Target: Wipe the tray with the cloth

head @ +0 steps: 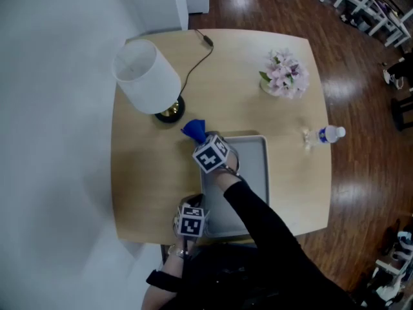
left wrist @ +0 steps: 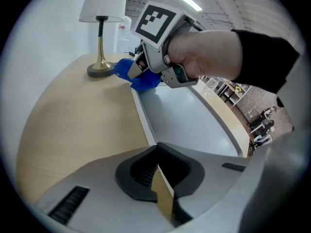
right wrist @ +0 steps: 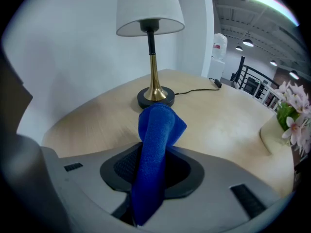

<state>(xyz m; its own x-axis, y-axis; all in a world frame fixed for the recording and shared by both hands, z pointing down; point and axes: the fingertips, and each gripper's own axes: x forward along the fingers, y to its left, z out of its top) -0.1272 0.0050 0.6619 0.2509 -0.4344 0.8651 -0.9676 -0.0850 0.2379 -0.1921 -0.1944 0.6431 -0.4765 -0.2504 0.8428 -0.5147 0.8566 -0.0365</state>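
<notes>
Right gripper view: right gripper (right wrist: 151,178) pinches cloth (right wrist: 158,130) over 11 o'clock corner of tray (head: 253,168) to wipe; left gripper (left wrist: 158,178) clamps 7 o'clock rim, probably steadying.

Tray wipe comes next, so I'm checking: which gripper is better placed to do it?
Right. The right gripper is shut on the blue cloth at the far corner of the tray. The left gripper carries no cloth; it seems to pinch the near rim, steadying it.
</notes>
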